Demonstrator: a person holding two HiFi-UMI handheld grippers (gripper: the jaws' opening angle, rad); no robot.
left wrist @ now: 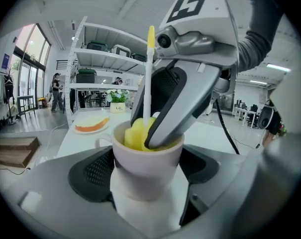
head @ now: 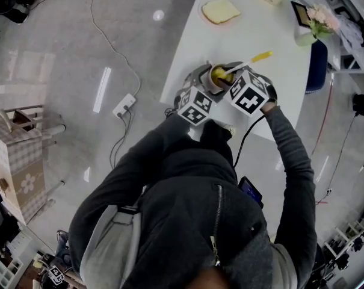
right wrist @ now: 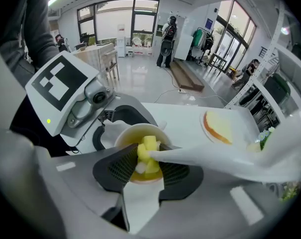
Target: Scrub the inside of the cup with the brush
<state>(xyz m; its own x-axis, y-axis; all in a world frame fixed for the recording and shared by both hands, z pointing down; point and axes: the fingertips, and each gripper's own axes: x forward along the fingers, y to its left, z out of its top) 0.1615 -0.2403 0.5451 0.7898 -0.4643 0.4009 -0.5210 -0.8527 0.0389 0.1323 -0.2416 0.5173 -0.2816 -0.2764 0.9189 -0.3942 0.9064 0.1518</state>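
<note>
Cup (left wrist: 145,161), smooth white, between left tongs (left wrist: 149,180), spongy yellow brush (left wrist: 134,134) inside

Dark grey zipped jacket (head: 188,203), with white black-marked cubes (head: 195,106) on the left hand-held gripper (left wrist: 146,171) and right hand-held gripper (right wrist: 149,169).

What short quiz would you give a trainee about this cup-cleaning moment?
1. True or false: the left tool grips the cup.
2. Where is the yellow head of the brush? A: beside the cup. B: inside the cup. C: high above the cup.
3. Fill in: the right tool is shut on the ____.

Key: 1 true; 2 B; 3 brush.
</note>
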